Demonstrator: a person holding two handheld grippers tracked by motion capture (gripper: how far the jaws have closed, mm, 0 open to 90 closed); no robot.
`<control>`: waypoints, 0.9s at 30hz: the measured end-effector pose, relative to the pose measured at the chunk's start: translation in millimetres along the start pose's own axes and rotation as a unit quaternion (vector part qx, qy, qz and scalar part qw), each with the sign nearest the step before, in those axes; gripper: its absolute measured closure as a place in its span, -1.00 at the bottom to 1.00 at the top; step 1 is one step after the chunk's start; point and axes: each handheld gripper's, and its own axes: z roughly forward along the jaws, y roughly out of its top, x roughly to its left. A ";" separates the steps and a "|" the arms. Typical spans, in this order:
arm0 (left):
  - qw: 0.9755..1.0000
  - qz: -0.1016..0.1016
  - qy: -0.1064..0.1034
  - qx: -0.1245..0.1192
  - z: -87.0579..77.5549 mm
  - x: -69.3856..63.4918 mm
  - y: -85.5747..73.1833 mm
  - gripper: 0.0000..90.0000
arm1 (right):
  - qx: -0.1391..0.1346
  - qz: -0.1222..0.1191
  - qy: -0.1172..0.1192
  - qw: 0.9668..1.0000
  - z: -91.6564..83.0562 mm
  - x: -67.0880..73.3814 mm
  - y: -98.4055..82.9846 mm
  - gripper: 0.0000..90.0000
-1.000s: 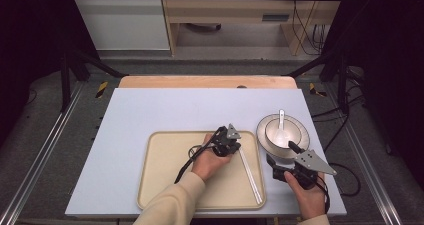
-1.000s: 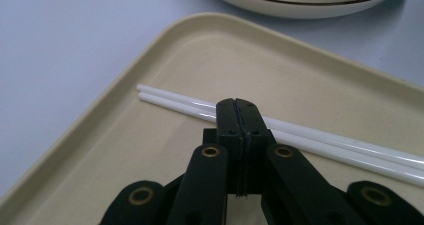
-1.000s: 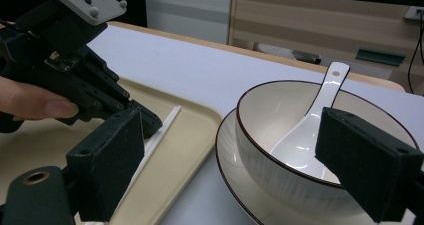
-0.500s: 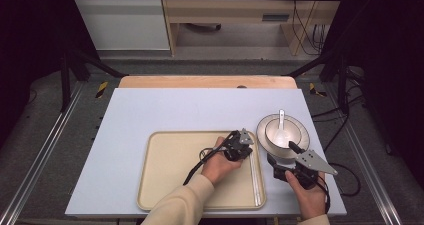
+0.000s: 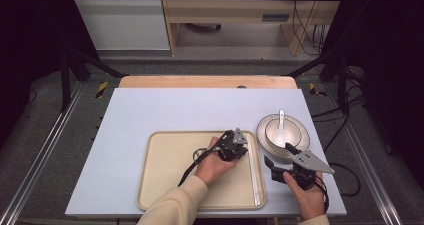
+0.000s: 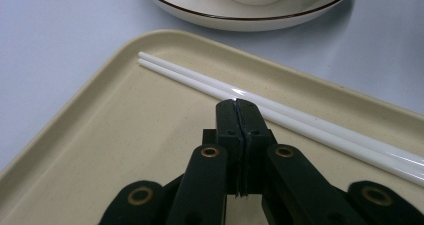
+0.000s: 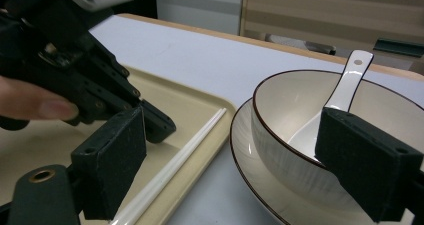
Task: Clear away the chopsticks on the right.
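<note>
Claw on the left [image 6: 237,105] is pressed together with nothing between its jaws, its tips poised just short of the pair of white chopsticks [image 6: 280,112], which lie side by side along the right-hand edge of the beige tray [image 5: 165,180], touching the tray floor and close against its rim. Judged step in hand: taking up the chopsticks. To do it well, the jaws must first be spread, then lowered across both sticks near their middle so the pair lifts level rather than tipping; the sticks are thin, glossy and likely to slip or separate, so a square, firm pinch on both together is advised, with care not to wedge a jaw against the tray rim. Right claw [image 7: 250,170] stands spread and holding nothing, just beside the tray's corner, facing the bowl [image 5: 281,131]. That bowl sits on a plate [image 5: 265,140] with a white spoon [image 7: 345,92] resting inside, near the tray. All stands on a pale surface [image 5: 150,110].
</note>
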 end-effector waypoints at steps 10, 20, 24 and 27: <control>0.999 0.019 0.007 -0.040 -34.1 1.2 -15.5 0.69 | 0.009 -0.009 0.009 1.000 1.0 4.4 -0.1 -0.74; 0.996 0.005 0.017 -0.083 -64.6 0.1 -32.2 -0.14 | 0.010 -0.013 0.016 1.000 0.8 7.0 0.0 -0.75; 0.994 -0.007 0.031 -0.101 -80.2 2.1 -45.4 -0.38 | 0.008 -0.012 0.019 1.000 1.0 8.2 0.4 -0.75; 0.993 -0.011 0.038 -0.110 -92.4 5.1 -55.2 -0.52 | 0.009 -0.014 0.021 1.000 1.2 8.8 0.4 -0.75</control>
